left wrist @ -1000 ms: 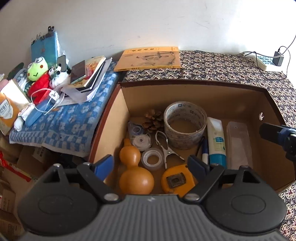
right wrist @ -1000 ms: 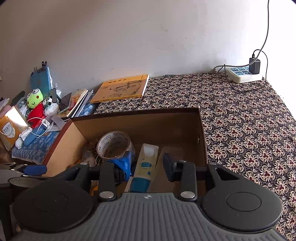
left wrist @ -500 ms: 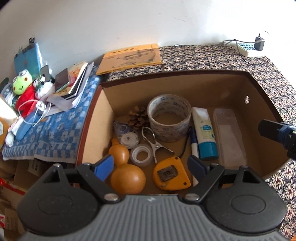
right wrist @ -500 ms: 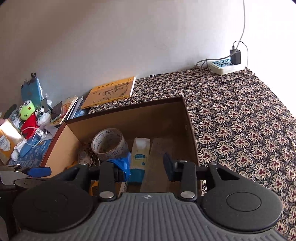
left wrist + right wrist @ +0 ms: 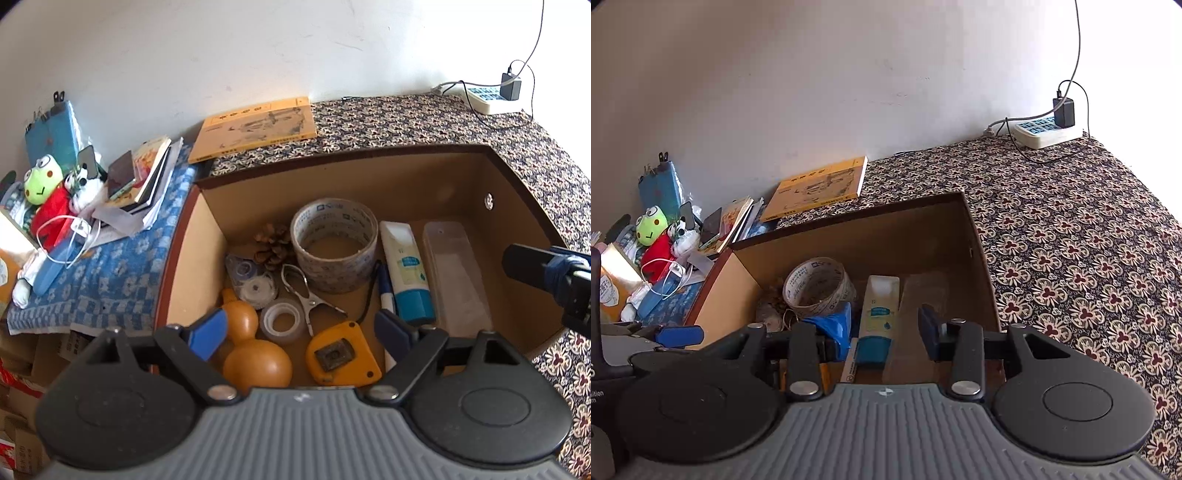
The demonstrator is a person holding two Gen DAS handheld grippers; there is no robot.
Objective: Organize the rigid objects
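A brown cardboard box [image 5: 369, 177] [image 5: 871, 236] holds a wide tape roll [image 5: 334, 243] [image 5: 820, 286], a white and blue tube [image 5: 406, 271] [image 5: 879, 317], a clear case [image 5: 456, 280], a pine cone [image 5: 273, 245], a metal clip [image 5: 308, 295], a small clear tape roll [image 5: 282, 321], an orange gourd [image 5: 255, 356] and a yellow tape measure [image 5: 341, 358]. My left gripper [image 5: 303, 332] hovers open above the box's near side, empty. My right gripper [image 5: 886, 328] stands open and empty over the box's near right part; one of its fingers [image 5: 532, 264] shows in the left wrist view.
A yellow book [image 5: 258, 127] [image 5: 818, 190] lies behind the box on the patterned cloth [image 5: 1089, 240]. To the left are stacked books [image 5: 142, 173], plush toys [image 5: 48, 199] and a blue checked cloth [image 5: 99, 280]. A power strip [image 5: 1047, 131] with a charger sits at the far right by the wall.
Both grippers have drawn back and up from the box, so more of the cloth and wall shows. The things in the box have not moved. Both stay open.
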